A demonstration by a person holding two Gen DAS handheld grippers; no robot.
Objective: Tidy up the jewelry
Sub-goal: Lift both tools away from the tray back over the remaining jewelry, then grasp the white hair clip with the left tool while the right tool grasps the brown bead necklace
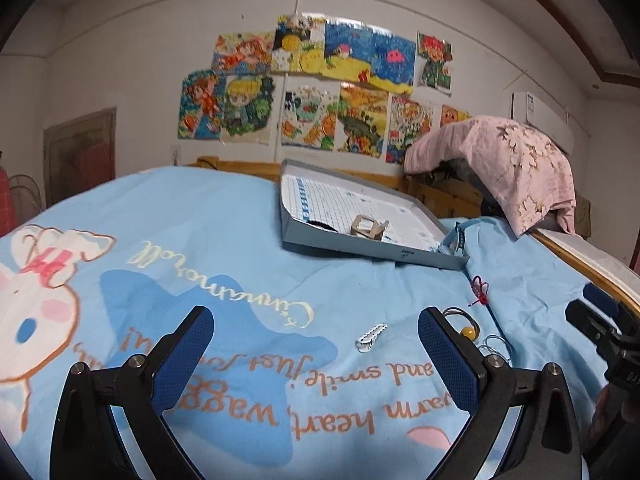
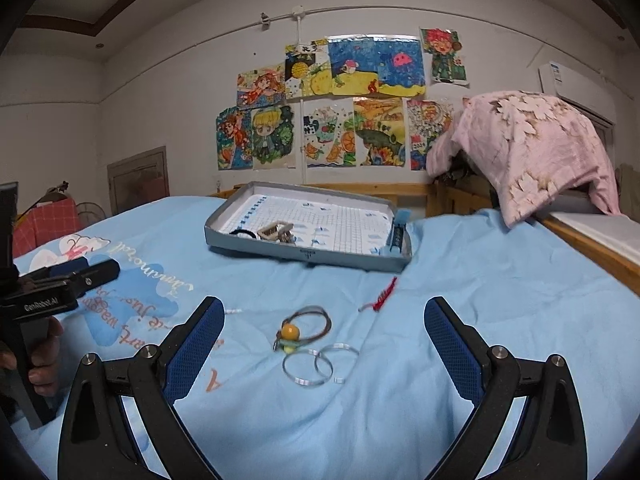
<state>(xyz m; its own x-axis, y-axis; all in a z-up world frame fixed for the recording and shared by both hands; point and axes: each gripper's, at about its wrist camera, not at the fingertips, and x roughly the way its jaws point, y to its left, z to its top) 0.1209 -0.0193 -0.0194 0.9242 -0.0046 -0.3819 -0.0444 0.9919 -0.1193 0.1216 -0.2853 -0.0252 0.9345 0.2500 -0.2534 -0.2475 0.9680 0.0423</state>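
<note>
Jewelry lies on a blue bedsheet (image 2: 500, 300). In the right wrist view, a cord bracelet with an orange bead (image 2: 291, 332), silver rings (image 2: 318, 364) and a red tassel charm (image 2: 382, 298) lie just ahead of my open, empty right gripper (image 2: 324, 336). A grey box lid (image 2: 308, 256) beyond holds a few pieces. In the left wrist view, my left gripper (image 1: 316, 344) is open and empty over the sheet. A white beaded clip (image 1: 370, 337) lies between its fingers; the bead bracelet (image 1: 468, 331), rings (image 1: 495, 345), red charm (image 1: 480, 289) and box lid (image 1: 372, 250) lie to the right.
A blue watch (image 1: 454, 240) hangs over the lid's right corner. A pink cloth (image 2: 528, 148) drapes over the wooden bed frame (image 2: 592, 244) at the right. Drawings cover the far wall. The other gripper shows at each view's edge (image 1: 600, 320) (image 2: 60, 280).
</note>
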